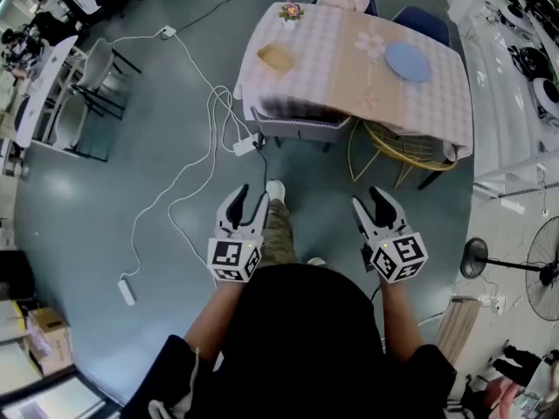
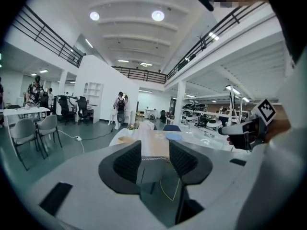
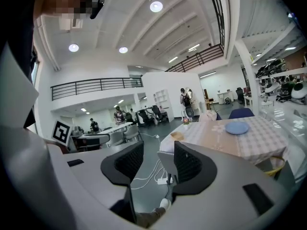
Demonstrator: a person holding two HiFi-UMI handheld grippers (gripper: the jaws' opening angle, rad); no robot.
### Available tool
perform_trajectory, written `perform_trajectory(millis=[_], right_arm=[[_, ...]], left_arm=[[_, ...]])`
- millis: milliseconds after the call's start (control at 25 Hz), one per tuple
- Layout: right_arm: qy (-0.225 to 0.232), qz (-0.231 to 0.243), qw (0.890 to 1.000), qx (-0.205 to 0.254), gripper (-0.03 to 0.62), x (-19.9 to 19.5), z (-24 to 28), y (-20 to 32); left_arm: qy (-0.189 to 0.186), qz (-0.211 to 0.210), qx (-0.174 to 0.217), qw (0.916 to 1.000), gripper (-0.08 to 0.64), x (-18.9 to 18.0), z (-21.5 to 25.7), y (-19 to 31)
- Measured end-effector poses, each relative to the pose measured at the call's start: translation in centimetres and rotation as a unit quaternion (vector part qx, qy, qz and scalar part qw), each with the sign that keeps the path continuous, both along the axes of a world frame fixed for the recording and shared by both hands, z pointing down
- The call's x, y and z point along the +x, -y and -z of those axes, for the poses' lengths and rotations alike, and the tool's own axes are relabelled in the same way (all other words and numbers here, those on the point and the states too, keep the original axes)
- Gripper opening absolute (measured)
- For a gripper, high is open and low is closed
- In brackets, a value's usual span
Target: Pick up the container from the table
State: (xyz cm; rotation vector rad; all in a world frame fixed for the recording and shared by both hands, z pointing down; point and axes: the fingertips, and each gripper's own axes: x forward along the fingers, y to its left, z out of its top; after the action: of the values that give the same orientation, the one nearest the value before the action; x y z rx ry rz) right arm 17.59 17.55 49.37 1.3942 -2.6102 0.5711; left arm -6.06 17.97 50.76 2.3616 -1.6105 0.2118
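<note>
A small tan container (image 1: 275, 57) sits near the left end of a table (image 1: 325, 84) covered with a pale checked cloth, some way ahead of me. The right gripper view shows the container (image 3: 177, 135) at the table's near corner. My left gripper (image 1: 249, 195) and right gripper (image 1: 369, 199) hang side by side over the floor, well short of the table. Both are open with nothing between their fingers, as the left gripper view (image 2: 154, 159) and the right gripper view (image 3: 158, 164) also show.
A blue plate (image 1: 409, 61) lies on the table's right part and a small flower ornament (image 1: 291, 10) at its far corner. A grey box (image 1: 301, 129) and a yellow wire chair (image 1: 406, 151) stand under the table. White cables and a power strip (image 1: 244, 144) cross the floor. A fan (image 1: 476, 257) stands at the right.
</note>
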Motion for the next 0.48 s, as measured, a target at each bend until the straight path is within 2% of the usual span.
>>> perform_trajectory(millis=[240, 360, 480], right_arm=[[-0.022, -0.054, 0.998, -0.008, 0.167, 2.5, 0.3, 9.4], [-0.031, -0.066, 0.997, -0.007, 0.167, 1.8, 1.5, 15.6], [-0.036, -0.073, 0.997, -0.011, 0.167, 0.2, 2.5, 20.9]], left_arm=[[-0.014, -0.033, -0.018, 0.9992, 0.164, 0.4, -3.0, 12.5], [-0.025, -0.045, -0.03, 0.9982, 0.166, -0.6, -3.5, 19.5], [-0.023, -0.07, -0.022, 0.9971, 0.164, -1.3, -2.4, 25.8]])
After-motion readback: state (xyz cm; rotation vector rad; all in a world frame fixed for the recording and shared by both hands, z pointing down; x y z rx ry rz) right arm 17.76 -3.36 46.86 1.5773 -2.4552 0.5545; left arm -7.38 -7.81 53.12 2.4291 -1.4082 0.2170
